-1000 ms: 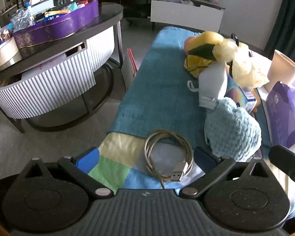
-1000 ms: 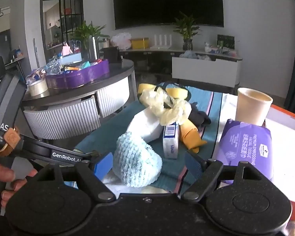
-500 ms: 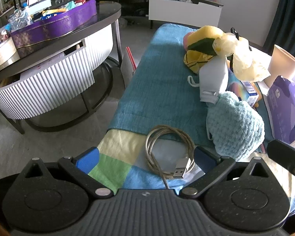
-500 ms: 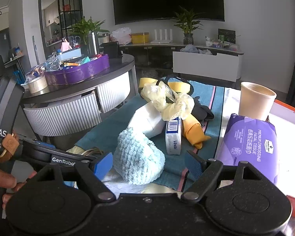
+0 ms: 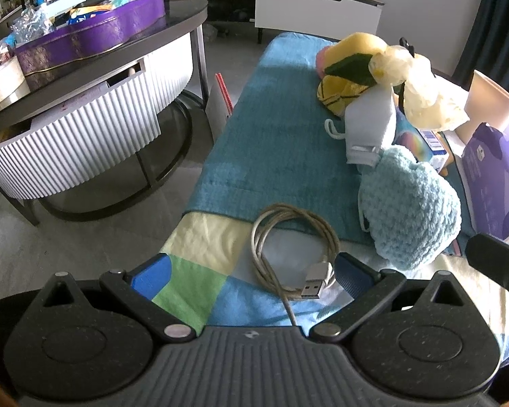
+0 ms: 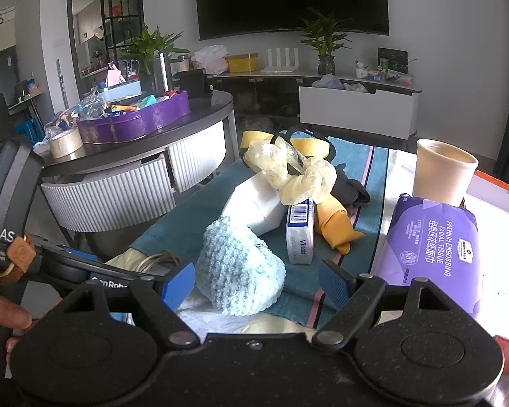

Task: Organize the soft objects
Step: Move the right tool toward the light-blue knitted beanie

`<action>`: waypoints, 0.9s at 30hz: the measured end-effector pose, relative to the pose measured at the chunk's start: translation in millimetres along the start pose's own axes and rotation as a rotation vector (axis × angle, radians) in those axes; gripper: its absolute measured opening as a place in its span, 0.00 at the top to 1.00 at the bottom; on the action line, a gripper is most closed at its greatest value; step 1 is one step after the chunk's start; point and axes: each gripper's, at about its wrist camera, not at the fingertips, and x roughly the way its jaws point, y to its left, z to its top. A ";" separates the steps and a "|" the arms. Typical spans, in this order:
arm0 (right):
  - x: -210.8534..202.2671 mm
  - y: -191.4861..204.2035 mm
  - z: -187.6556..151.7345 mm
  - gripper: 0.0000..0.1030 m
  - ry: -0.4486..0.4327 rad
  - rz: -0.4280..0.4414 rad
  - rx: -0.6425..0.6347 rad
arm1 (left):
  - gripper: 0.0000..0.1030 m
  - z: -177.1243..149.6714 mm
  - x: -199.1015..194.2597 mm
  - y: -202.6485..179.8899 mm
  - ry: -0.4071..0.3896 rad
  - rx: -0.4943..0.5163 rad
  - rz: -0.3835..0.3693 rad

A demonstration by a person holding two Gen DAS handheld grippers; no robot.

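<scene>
**A:** Where's the thing I'm after?

**B:** The pale blue crocheted pouch [image 6: 241, 271] lies at the near end of the counter [image 5: 281, 142], on the edge of the teal towel [image 5: 288, 156], straddled by my right tongs [image 6: 257, 281]. Both blue pads are spread wide on either side of it and touch nothing.

**A:** What changed over the last second?

**B:** Not much. The right tongs have crept forward and a little lower, so the pouch sits larger and deeper between the pads. The left tongs [image 5: 251, 273] have barely shifted; they are spread too, empty, framing the coiled beige USB cable [image 5: 293, 254]. None of the objects has moved. I judge this as an approach, with no grasp made yet.

**A:** What does each view add?

**B:** The right view shows what's behind the pouch: a white folded face mask [image 6: 258, 203] touching it, a blue-and-white Vinda tissue packet [image 6: 301, 232] just beside it, a yellow gauzy scrunchie [image 6: 295, 176] on top of the heap, and the purple facial tissue pack [image 6: 431, 257] in front of the beige paper cup [image 6: 441, 178]. The left view shows the whole cable coil and its plug, nearly hidden from the right, and the yellow plush toy [image 5: 349, 68] at the far end.
</scene>
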 end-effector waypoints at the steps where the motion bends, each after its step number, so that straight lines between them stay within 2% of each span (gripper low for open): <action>1: 0.0 0.2 -0.5 0.09 0.000 0.000 -0.002 | 0.00 -0.2 -0.1 -0.8 -0.001 0.001 -0.003; 27: 1.2 1.5 -1.7 0.09 0.018 0.006 -0.005 | 0.00 -5.1 4.9 -1.8 0.017 0.019 -0.021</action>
